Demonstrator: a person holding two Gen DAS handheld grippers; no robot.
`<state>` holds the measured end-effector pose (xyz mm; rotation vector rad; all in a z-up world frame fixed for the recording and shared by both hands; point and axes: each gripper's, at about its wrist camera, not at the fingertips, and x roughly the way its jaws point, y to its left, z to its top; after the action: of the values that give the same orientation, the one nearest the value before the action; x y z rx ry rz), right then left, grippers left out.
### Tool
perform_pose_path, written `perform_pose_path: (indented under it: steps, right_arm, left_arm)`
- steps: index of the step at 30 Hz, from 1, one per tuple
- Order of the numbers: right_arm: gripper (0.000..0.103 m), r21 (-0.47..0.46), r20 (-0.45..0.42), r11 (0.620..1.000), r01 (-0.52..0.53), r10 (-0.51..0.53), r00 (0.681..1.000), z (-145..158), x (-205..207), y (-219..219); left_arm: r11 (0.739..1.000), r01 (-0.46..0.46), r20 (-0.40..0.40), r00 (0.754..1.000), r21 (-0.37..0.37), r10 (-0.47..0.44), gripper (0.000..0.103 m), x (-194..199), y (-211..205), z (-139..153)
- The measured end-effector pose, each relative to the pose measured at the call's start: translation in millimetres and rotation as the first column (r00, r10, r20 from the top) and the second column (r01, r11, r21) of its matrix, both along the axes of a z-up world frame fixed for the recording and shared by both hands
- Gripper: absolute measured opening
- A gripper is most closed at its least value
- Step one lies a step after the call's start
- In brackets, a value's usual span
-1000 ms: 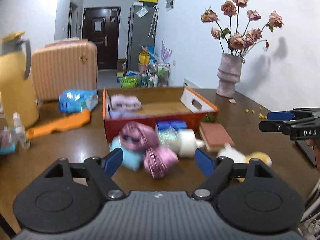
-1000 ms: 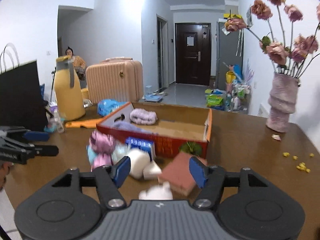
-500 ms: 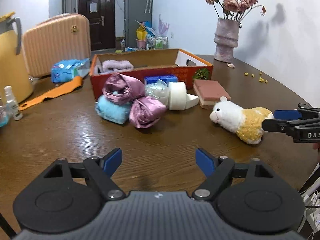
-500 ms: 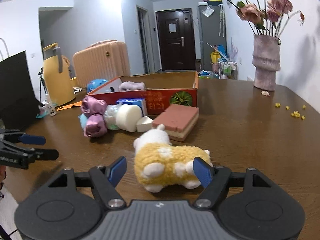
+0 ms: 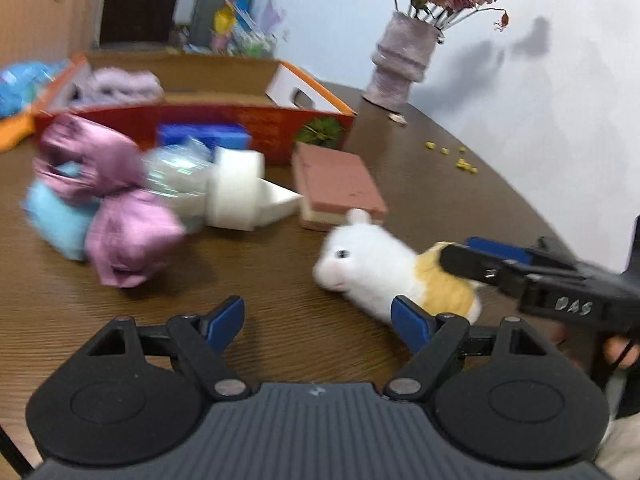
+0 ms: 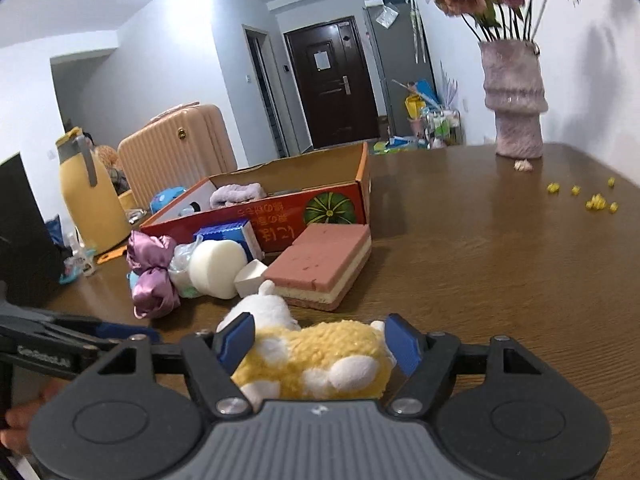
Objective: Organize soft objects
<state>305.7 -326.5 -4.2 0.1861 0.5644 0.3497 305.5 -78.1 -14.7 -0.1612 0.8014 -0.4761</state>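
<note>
A white and yellow plush animal (image 5: 380,272) lies on the brown table, also in the right wrist view (image 6: 316,356). My right gripper (image 6: 320,340) is open with its fingers on either side of the plush's yellow body. My left gripper (image 5: 316,320) is open and empty, just in front of the plush's head. Behind lie a pink satin bundle (image 5: 112,204), a blue soft piece (image 5: 52,216), a white foam roll (image 5: 236,192), a pink sponge block (image 5: 336,184) and an orange cardboard box (image 5: 224,120) holding a lilac cloth (image 5: 120,84).
A pink vase with dried roses (image 6: 512,108) stands at the table's far right. Yellow crumbs (image 6: 592,200) lie near it. A yellow jug (image 6: 92,200) and a black bag (image 6: 24,232) stand at the left. A suitcase (image 6: 176,148) is behind the table.
My right gripper has moved forward so its fingers now straddle the plush. My left gripper has moved closer toward the plush and the pile.
</note>
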Motion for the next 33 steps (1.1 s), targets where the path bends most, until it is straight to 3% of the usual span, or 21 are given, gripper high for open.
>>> perform_pose_path:
  steps: [5, 9, 10, 18, 22, 26, 28, 31, 33]
  right_arm:
    - [0.063, 0.089, -0.038, 0.992, 0.086, -0.083, 0.996, -10.0, 6.7, -17.1]
    - [0.059, 0.174, -0.086, 0.981, 0.081, -0.067, 0.994, -18.6, 8.6, -30.9]
    - [0.059, 0.187, -0.092, 0.979, 0.076, -0.060, 0.994, -20.0, 8.5, -30.8]
    - [0.058, 0.214, -0.081, 0.977, 0.000, 0.018, 0.997, -20.6, 1.9, -15.8]
    - [0.059, 0.174, -0.057, 0.985, 0.006, 0.004, 0.998, -16.7, -0.6, -6.2]
    - [0.060, 0.156, -0.008, 0.986, 0.062, -0.061, 0.998, -1.9, -14.6, -20.4]
    - [0.060, 0.183, -0.013, 0.982, 0.054, -0.053, 0.999, 3.4, -22.9, -30.5]
    - [0.060, 0.212, -0.048, 0.977, -0.001, 0.011, 0.999, 1.4, -32.1, -32.0]
    - [0.060, 0.237, -0.076, 0.971, -0.023, 0.042, 0.996, -6.2, -34.7, -26.1]
  left_arm:
    - [0.994, 0.071, -0.045, 0.996, -0.084, -0.075, 0.082, 12.7, -15.4, -4.0]
    - [0.967, 0.080, -0.094, 0.990, -0.243, -0.106, 0.082, 20.5, -15.0, -8.4]
    - [0.965, 0.066, -0.113, 0.989, -0.254, -0.098, 0.085, 22.7, -17.0, -9.5]
    - [0.984, -0.013, -0.086, 0.996, -0.178, -0.002, 0.084, 21.5, -5.4, -6.3]
    - [0.985, -0.039, -0.084, 0.996, -0.167, 0.025, 0.085, 18.6, 1.2, -7.9]
    - [0.994, -0.048, 0.016, 0.999, -0.094, 0.050, 0.088, 19.7, 6.5, 6.5]
    - [0.994, -0.038, 0.039, 0.998, -0.099, 0.042, 0.089, 29.4, 9.0, 10.6]
    - [0.990, -0.013, -0.005, 1.000, -0.140, 0.013, 0.086, 46.9, 4.0, 4.4]
    - [0.985, 0.017, -0.044, 0.999, -0.174, -0.025, 0.075, 50.6, -3.5, -2.3]
